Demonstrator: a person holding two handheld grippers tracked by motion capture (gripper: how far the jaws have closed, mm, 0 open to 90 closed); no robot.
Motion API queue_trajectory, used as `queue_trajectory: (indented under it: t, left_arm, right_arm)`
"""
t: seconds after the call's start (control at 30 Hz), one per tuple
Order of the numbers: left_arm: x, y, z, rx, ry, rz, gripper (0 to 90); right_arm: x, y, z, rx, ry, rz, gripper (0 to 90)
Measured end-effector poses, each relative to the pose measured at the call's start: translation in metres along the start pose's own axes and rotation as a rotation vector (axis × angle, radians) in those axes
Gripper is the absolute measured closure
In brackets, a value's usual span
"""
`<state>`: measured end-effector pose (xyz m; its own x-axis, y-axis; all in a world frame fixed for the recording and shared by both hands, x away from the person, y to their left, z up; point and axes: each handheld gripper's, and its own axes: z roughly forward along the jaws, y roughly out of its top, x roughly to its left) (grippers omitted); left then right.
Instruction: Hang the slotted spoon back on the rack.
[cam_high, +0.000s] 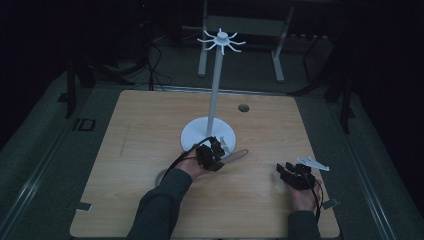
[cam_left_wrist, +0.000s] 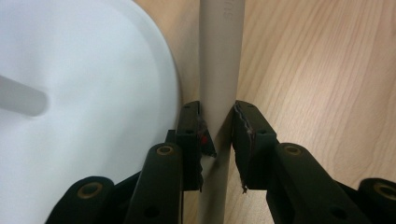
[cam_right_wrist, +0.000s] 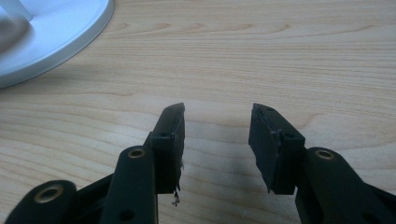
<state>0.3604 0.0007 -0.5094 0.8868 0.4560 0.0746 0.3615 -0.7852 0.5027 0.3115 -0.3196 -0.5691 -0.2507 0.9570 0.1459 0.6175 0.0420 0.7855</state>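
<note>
The left claw (cam_left_wrist: 218, 128) is clenched on a beige, rod-like handle (cam_left_wrist: 219, 70), most likely of a kitchen utensil. In the left gripper view both pads (cam_left_wrist: 243, 130) press on its sides, and the handle runs straight up the middle of the frame, from the bottom edge to the top. Its left neighbour there is the round white base (cam_left_wrist: 84, 93) of the hook stand.

In the high view the utensil (cam_high: 236, 155) is at the centre of the frame, just below and to the right of the stand's base (cam_high: 195, 134). Its long axis goes from lower left to upper right, and the free end points to the right side of the tabletop (cam_high: 150, 150). Whether it still touches the wood I cannot tell.

The right claw (cam_right_wrist: 217, 140) is released — its jaws stand wide apart with only bare wood between them. In the high view this gripper (cam_high: 294, 175) rests at the lower right, well apart from the utensil.

I judge that the step in hand is the pick-up, and the grasp looks finished. The next move probably calls for a lift up to the ring of white hooks (cam_high: 221, 41) at the top of the pole (cam_high: 215, 90) — and for turning the utensil upright, so that its end can catch on one hook. The grip is on a round, smooth shaft, so it may slip or rotate during this turn.
</note>
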Motion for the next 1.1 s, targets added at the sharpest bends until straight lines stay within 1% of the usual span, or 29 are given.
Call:
queue_trajectory:
  t: [0.13,0.2,0.33,0.37,0.4,0.63,0.83,0.97,1.1]
  left_arm:
    - [0.001,0.001,-0.014,-0.059,0.039,-0.023,73.4]
    - [0.002,0.001,-0.021,-0.076,0.061,-0.028,73.5]
    - [0.004,0.000,-0.035,-0.128,0.101,-0.046,73.5]
    - [0.004,0.000,-0.035,-0.128,0.101,-0.046,73.4]
    - [0.005,-0.001,-0.043,-0.163,0.127,-0.056,73.4]
    - [0.006,-0.004,-0.067,-0.257,0.187,-0.094,73.5]
    - [0.006,-0.002,-0.083,-0.314,0.237,-0.115,73.6]
    - [0.006,0.000,-0.091,-0.344,0.258,-0.125,73.7]
    - [0.006,-0.001,-0.096,-0.376,0.279,-0.146,73.7]
  right_arm:
    - [0.000,0.000,0.000,0.000,-0.002,0.005,55.4]
    - [0.000,0.000,0.001,0.000,-0.002,0.005,55.4]
    - [-0.001,0.000,0.001,-0.001,-0.004,0.004,55.4]
    - [-0.001,0.000,0.001,-0.001,-0.004,0.004,55.4]
    - [-0.001,0.000,0.001,-0.001,-0.005,0.005,55.4]
    - [-0.001,-0.001,0.000,-0.003,-0.010,0.006,55.3]
    - [-0.001,-0.001,0.000,-0.003,-0.012,0.006,55.3]
    - [-0.002,-0.001,0.000,-0.005,-0.013,0.009,55.3]
    - [-0.002,-0.001,0.000,-0.006,-0.015,0.012,55.3]
